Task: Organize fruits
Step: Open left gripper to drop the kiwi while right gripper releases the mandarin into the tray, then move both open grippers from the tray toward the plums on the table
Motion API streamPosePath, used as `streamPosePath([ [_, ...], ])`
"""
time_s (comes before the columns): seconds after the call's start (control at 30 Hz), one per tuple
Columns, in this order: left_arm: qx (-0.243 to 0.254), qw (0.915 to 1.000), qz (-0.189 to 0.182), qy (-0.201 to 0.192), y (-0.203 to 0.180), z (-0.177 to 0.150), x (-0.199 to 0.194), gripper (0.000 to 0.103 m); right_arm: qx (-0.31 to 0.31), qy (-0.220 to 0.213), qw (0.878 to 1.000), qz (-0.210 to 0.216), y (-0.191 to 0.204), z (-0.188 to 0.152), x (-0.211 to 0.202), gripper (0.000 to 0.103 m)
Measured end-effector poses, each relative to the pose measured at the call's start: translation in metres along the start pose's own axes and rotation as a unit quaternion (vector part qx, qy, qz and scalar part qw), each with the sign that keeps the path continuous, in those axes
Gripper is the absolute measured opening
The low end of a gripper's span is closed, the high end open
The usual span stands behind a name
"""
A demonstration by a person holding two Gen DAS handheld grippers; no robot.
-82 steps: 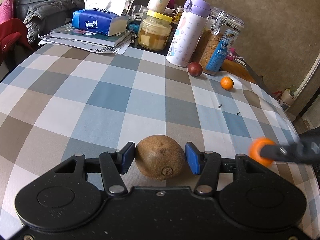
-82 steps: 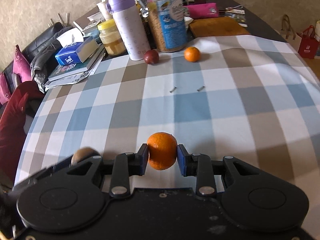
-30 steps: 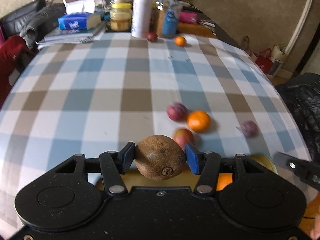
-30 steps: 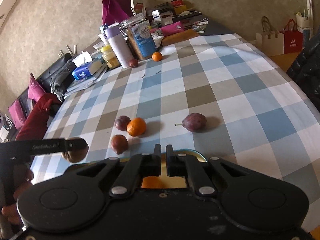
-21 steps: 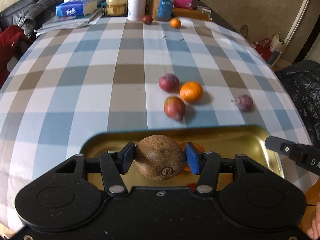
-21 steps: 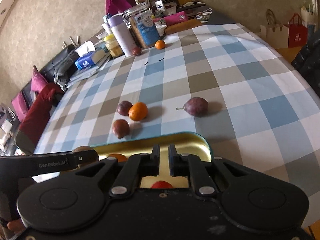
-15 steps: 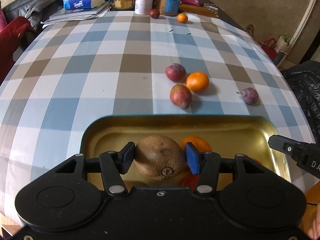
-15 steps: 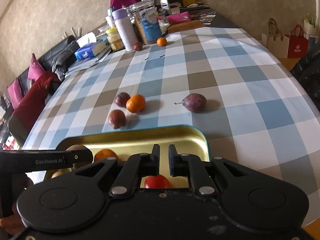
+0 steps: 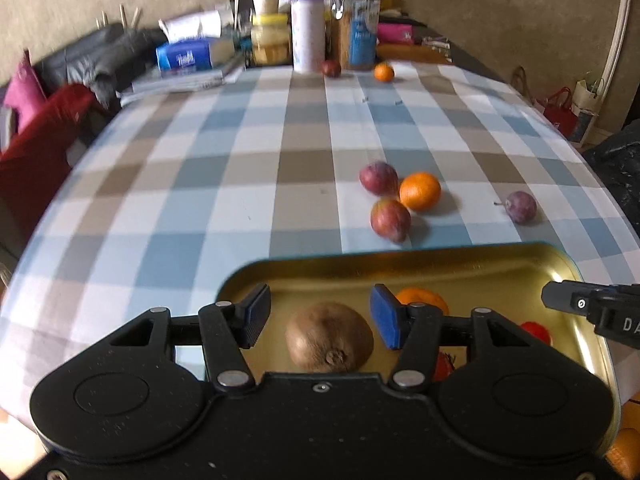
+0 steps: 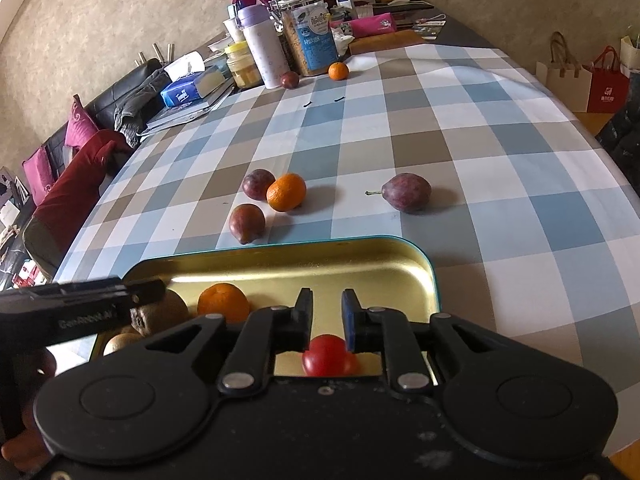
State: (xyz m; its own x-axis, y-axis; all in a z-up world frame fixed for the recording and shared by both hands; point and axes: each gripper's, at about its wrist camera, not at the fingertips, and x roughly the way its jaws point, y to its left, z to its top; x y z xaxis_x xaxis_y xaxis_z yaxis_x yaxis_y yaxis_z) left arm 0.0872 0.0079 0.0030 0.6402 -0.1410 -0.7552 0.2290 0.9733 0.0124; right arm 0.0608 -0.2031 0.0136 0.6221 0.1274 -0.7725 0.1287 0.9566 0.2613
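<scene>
Fruits are partly gathered: a fuzzy brown oval kiwi (image 9: 329,336) lies in the shallow gold metal tray with a teal rim (image 9: 420,262), between the blue pads of the left gripper (image 9: 320,320), whose jaws are opening and no longer touch it. Beside it in the tray sit a small orange mandarin (image 10: 223,302), a round red tomato-like fruit (image 10: 328,360) and, at the left end, what looks like a second brown kiwi (image 10: 120,342), half hidden. The right gripper (image 10: 326,316) hovers over the red fruit with jaws narrowly apart and opening, nothing clamped.

Judging by what lies outside, the job is perhaps half done. Just beyond the tray's far rim a cluster waits on the blue, beige and white checked tablecloth (image 9: 240,168): two reddish plums (image 9: 390,220) and a bright orange (image 9: 420,191) touching one another, and a purple stemmed plum (image 10: 406,193) apart to the right. Well away, beside the lilac flask (image 10: 264,54) and clear glass jar (image 10: 310,40), rest one dark red fruit (image 10: 289,79) and another small orange (image 10: 338,71).
</scene>
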Motion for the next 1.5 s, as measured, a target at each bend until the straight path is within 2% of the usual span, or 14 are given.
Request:
streamPosePath([
  [0.27, 0.011, 0.9999, -0.001, 0.013, -0.008, -0.006, -0.001, 0.062, -0.014, -0.008, 1.0, -0.008, 0.005, -0.002, -0.003, 0.019],
  [0.77, 0.001, 0.9994, -0.015, 0.032, -0.007, -0.018, -0.006, 0.062, -0.012, 0.002, 1.0, -0.006, 0.006, -0.005, -0.002, 0.019],
  [1.07, 0.003, 0.9989, -0.025, 0.04, -0.011, -0.018, -0.009, 0.062, 0.01, 0.025, 1.0, 0.008, -0.001, -0.003, 0.0, 0.02],
  [1.5, 0.002, 0.9985, -0.037, 0.041, -0.015, -0.01, -0.007, 0.062, -0.001, 0.019, 1.0, -0.02, -0.003, 0.003, 0.0, 0.02],
])
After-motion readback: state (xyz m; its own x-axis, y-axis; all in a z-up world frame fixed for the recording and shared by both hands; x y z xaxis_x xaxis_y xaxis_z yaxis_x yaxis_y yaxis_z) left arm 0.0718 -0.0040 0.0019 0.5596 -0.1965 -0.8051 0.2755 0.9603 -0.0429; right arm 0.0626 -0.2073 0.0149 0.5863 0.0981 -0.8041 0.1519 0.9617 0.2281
